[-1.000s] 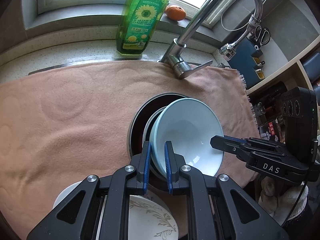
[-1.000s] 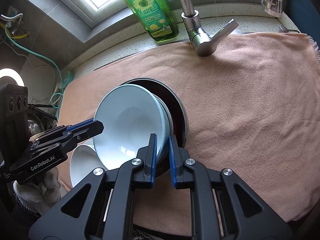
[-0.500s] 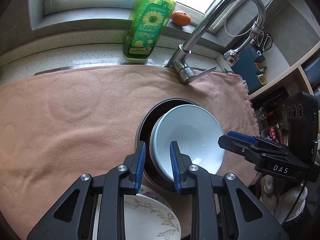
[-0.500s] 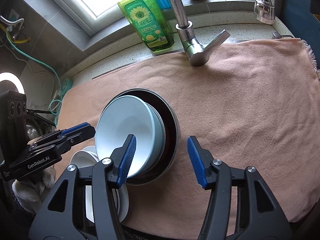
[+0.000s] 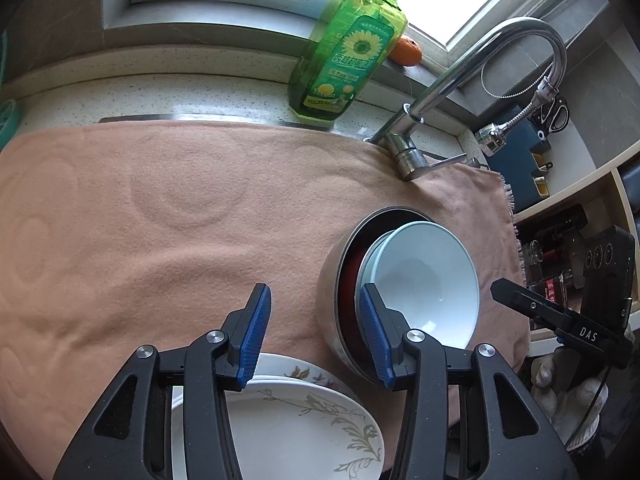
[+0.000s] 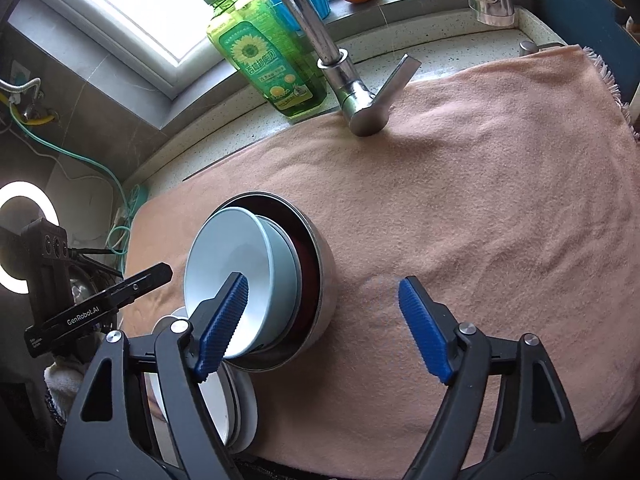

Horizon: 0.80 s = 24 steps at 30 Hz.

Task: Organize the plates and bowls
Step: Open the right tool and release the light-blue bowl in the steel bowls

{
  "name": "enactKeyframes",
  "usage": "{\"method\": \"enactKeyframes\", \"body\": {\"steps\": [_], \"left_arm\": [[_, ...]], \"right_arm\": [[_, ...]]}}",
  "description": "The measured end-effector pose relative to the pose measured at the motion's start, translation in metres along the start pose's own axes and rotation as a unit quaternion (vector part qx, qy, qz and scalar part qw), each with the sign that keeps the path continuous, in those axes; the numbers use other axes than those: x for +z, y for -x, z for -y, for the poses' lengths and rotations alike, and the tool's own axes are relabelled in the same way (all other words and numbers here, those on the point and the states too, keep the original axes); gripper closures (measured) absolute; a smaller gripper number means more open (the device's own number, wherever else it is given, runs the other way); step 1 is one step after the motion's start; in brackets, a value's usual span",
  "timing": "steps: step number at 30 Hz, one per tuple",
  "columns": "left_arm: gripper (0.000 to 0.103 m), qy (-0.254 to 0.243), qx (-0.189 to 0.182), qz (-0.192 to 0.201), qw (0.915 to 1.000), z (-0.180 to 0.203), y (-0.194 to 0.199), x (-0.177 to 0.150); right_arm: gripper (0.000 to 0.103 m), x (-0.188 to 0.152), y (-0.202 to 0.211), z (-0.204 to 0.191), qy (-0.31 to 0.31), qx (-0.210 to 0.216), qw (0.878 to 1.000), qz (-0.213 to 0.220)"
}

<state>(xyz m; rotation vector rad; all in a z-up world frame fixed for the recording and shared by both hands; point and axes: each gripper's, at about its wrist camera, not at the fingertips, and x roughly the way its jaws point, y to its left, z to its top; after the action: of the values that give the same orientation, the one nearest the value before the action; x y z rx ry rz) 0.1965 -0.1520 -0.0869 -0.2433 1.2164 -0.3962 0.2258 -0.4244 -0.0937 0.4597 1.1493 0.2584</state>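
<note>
A pale blue bowl (image 5: 428, 284) sits nested in a steel bowl (image 5: 332, 300) with a dark red inside, on a peach towel (image 5: 160, 220). The stack also shows in the right wrist view: blue bowl (image 6: 228, 256), steel bowl (image 6: 320, 276). My left gripper (image 5: 316, 332) is open and empty, just left of the stack, above a white plate with a leaf pattern (image 5: 288, 420). My right gripper (image 6: 324, 324) is open and empty, its left finger in front of the blue bowl. White plates (image 6: 224, 404) lie under it.
A green dish soap bottle (image 5: 344, 56), an orange (image 5: 406, 52) and a chrome faucet (image 5: 440, 96) stand at the back by the window. Shelves with dark items (image 5: 560, 232) are at the right. A ring light (image 6: 18, 240) is at the left.
Both grippers have let go of the blue bowl's rim, opened wide and drawn back. The bowl now rests in the steel bowl. The left gripper shifted left.
</note>
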Motion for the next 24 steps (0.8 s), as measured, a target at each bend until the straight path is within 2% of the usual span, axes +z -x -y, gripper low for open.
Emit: {"method": "enactKeyframes", "body": {"steps": [14, 18, 24], "left_arm": [[0.058, 0.009, 0.002, -0.001, 1.0000, -0.005, -0.005, -0.003], [0.061, 0.007, 0.000, 0.000, 1.0000, -0.004, -0.007, -0.004], [0.068, 0.005, -0.007, -0.003, 1.0000, -0.001, -0.011, -0.005]], "right_arm": [[0.024, -0.003, -0.008, 0.022, -0.043, 0.032, 0.999, -0.010], [0.039, -0.005, -0.011, 0.019, -0.038, 0.036, 0.998, -0.017], [0.047, -0.006, -0.015, 0.018, -0.036, 0.041, 0.998, -0.024]]}}
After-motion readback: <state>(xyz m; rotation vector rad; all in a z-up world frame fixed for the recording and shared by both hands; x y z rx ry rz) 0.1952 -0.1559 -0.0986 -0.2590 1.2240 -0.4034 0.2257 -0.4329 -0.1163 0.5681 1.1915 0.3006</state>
